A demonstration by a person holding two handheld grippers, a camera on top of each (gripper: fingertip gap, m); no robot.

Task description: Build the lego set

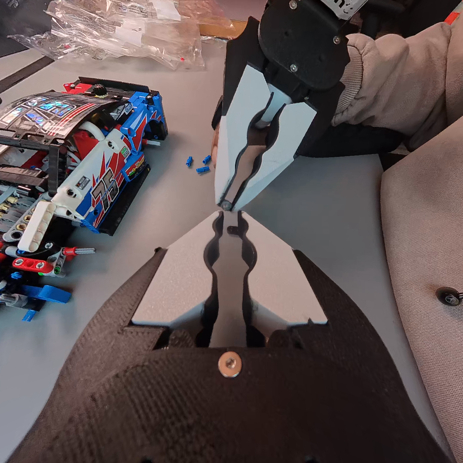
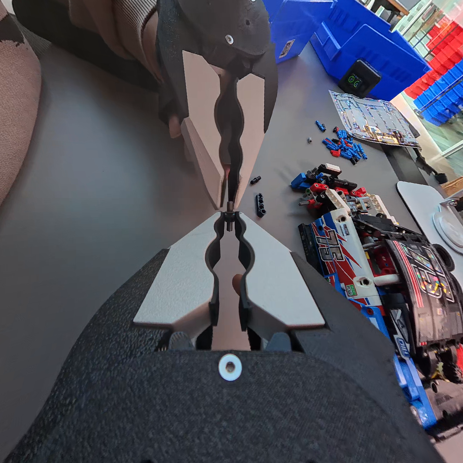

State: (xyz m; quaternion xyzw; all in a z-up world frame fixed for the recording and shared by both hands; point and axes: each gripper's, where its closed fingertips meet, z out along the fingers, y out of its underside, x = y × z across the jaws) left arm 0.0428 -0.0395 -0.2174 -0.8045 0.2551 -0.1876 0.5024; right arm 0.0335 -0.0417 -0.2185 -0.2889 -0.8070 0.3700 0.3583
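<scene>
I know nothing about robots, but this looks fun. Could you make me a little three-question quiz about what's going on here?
1. Pick one. The left gripper and the right gripper meet tip to tip. What is at the meeting point?
A. a small black pin
B. a wheel
C. a blue strap

2. True or false: a gripper is lifting the model car off the table.

3. One word: what colour are the big bins at the far end of the table?

Key: 1 A. 2 False, as the car rests on the table beside the grippers. 3 Blue.
</scene>
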